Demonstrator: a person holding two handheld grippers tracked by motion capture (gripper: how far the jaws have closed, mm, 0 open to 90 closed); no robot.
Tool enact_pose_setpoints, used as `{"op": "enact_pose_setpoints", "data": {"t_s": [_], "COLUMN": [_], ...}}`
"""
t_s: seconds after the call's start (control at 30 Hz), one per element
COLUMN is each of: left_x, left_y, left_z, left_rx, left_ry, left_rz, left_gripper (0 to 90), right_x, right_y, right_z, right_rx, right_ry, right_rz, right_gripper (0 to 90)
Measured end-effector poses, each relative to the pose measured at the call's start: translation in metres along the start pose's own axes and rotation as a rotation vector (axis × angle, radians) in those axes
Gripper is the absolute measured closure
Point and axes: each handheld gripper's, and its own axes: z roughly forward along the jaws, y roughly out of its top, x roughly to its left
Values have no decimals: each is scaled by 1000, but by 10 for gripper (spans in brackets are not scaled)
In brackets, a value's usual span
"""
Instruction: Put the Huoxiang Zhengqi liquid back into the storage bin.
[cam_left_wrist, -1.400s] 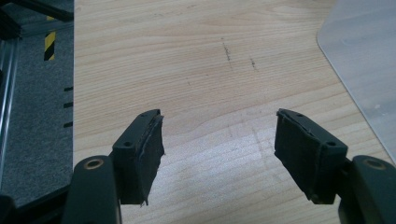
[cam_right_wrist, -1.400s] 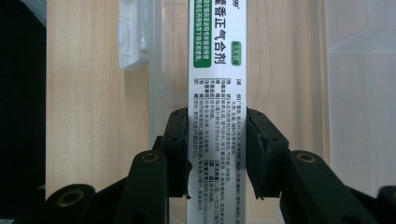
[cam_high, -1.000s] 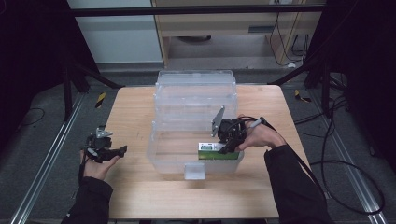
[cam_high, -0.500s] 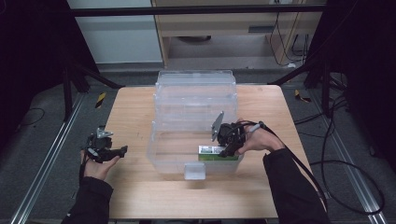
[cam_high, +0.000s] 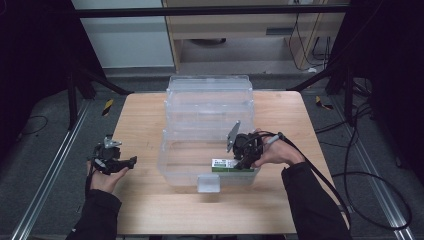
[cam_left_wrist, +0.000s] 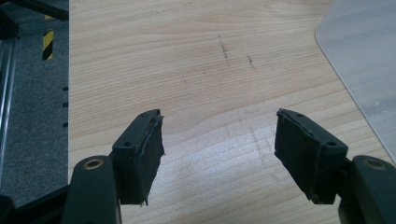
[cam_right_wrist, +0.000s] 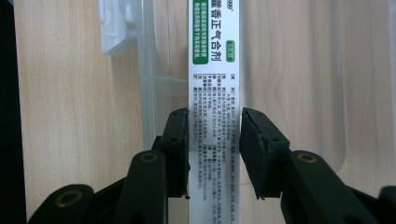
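Note:
A long white and green box (cam_right_wrist: 214, 56) with printed text lies between the jaws of my right gripper (cam_right_wrist: 214, 116), which is shut on its narrow sides. In the high view this box (cam_high: 222, 163) sits low inside the clear plastic bin (cam_high: 190, 170), near its front right corner, with the right gripper (cam_high: 240, 161) reaching in from the right. My left gripper (cam_high: 129, 161) rests over the table to the left of the bin. Its jaws stand wide apart with nothing between them (cam_left_wrist: 219, 130).
The bin's clear lid (cam_high: 210, 87) stands open at the back. A white latch (cam_high: 208, 183) hangs on the bin's front wall. The wooden table (cam_high: 145, 125) ends close to my left hand, with grey floor and a rail (cam_high: 45, 170) beyond.
My right gripper has moved a little down and toward the bin's front with the box in it. The left gripper has stayed put.

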Motion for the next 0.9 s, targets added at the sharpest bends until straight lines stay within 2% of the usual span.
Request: {"op": "enact_pose_setpoints", "data": {"t_s": [0.23,0.27,0.4,0.5,0.67,0.9], "left_x": [-1,-1,-1,-1,-2,-3], "left_y": [0,0,1,1,2,2], "left_z": [0,0,-1,-2,-3,-3], "left_rx": [2,2,-3,-5,-8,-8], "left_ry": [1,1,0,0,-1,-2], "left_rz": [2,2,3,3,4,8], "left_gripper": [315,315,315,315,317,318], "right_x": [1,2,4,9,17,26], "right_y": [-2,-3,-4,-2,4,11], "right_z": [-15,-19,-28,-33,-33,-20], "right_rx": [-55,-57,-104,-128,-143,-141], "right_ry": [-27,-35,-72,-51,-31,-11], "right_rz": [37,59,93,124,131,101], "right_gripper": [638,633,617,611,598,606]}}
